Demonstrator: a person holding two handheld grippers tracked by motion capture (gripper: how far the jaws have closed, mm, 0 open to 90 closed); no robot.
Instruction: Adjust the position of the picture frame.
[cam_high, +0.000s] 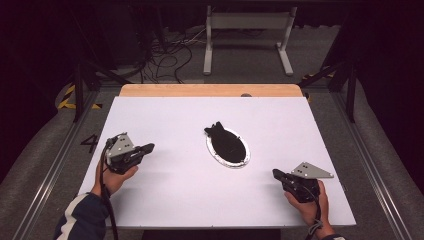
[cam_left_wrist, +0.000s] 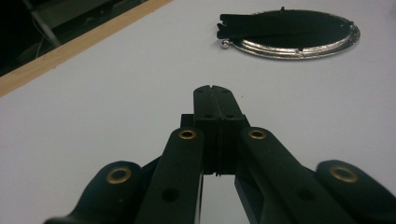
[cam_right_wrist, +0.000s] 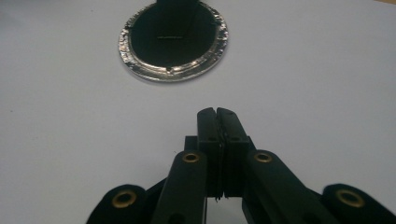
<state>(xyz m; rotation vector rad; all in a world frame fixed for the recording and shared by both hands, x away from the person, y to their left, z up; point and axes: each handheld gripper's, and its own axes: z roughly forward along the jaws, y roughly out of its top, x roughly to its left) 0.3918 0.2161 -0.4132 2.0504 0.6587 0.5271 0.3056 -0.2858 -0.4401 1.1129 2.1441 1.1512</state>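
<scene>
Black folded cloth (cam_high: 224, 141) lies on a silver-rimmed oval tray (cam_high: 240, 162), centre of the high view. Left gripper (cam_high: 148, 148) and right gripper (cam_high: 276, 174) flank it, both pressed together, empty. Best: spread jaws first, then approach the overhanging cloth end low.

A white surface (cam_high: 165, 195) lies over a wooden tabletop, whose bare strip (cam_high: 210, 90) shows along the far edge. Beyond it, on grey carpeted floor (cam_high: 320, 55), stands a white metal frame (cam_high: 248, 22), with a tangle of dark cables (cam_high: 167, 55) to its left. Yellow-and-black striped tape (cam_high: 67, 97) marks the floor at the left.
</scene>
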